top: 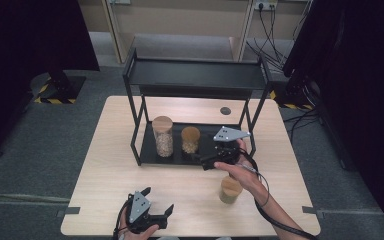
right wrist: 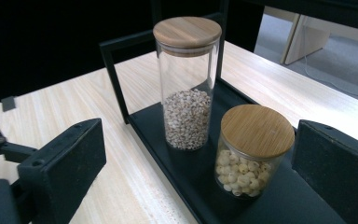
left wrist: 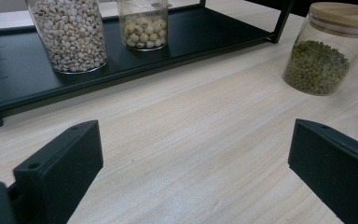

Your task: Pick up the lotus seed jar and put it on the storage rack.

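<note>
Right gripper (top: 207, 159) wide, empty, at the rack (top: 145, 159) bottom shelf's right end beside the short jar (top: 190, 139). Left gripper (top: 156, 202) wide near table (top: 105, 170) front edge. Left gripper view shows green-bean jar (left wrist: 328, 49) upper right.

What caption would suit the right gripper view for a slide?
Open right gripper facing a tall grain jar and a short jar on the black shelf.

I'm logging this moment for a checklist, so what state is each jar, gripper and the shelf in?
Tall jar: lidded, upright on the lower shelf, part full.
Short jar: lidded, upright beside it.
Green bean jar: lidded, upright on the table.
Left gripper: open, empty.
Right gripper: open, empty.
Rack: top shelf bare.
</note>
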